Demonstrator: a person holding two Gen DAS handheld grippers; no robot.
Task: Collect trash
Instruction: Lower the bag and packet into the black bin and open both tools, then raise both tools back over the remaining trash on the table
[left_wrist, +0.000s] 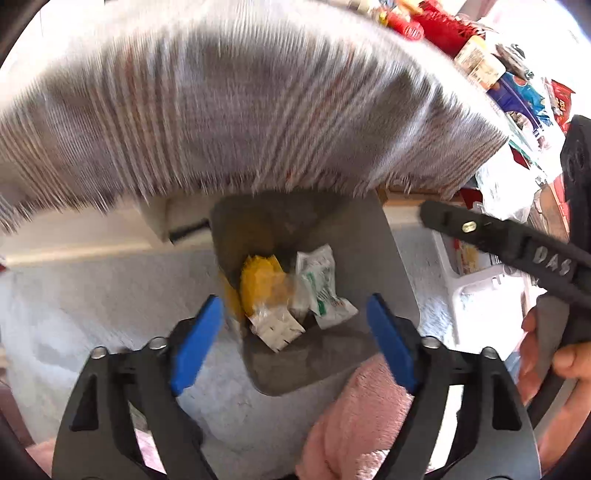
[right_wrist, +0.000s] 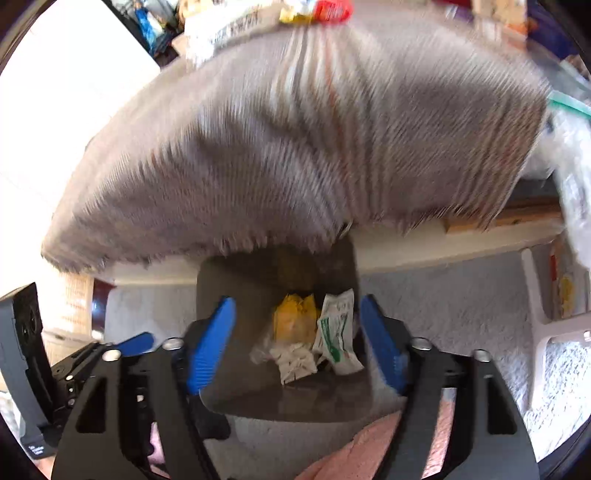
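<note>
I hold both grippers above the bin (left_wrist: 373, 236), a grey open-topped container that stands on pale carpet (left_wrist: 92, 314) just below the fringed edge of a striped cloth (left_wrist: 240, 110). The left gripper (left_wrist: 295, 325) has its blue fingers (left_wrist: 195, 343) spread wide with nothing between them; the right gripper (right_wrist: 297, 343) is spread the same way and is also empty.

My judgement is that the step in hand is a drop-off just finished, or a check before the next pickup. To do it well I would keep both grippers clear of the bin's rim and rise straight up from it. The cloth's fringe hangs close over the bin's far side and could snag a finger. Both views are blurred (so I would slow down before aiming at anything).

Inside the bin lie three pieces of trash:
- A crumpled yellow wrapper (left_wrist: 258, 284) sits toward the far left of the bin's floor.
- A white packet (left_wrist: 325, 291) with green print leans just right of the yellow one, touching it.
- A white scrap (left_wrist: 277, 328) lies nearest me, touching the yellow wrapper.

The bin is far from full. More clutter shows beyond the cloth, away from the bin; I cannot tell which of it is trash. Something pink and fuzzy (left_wrist: 351, 424) lies at the bin's near side.
</note>
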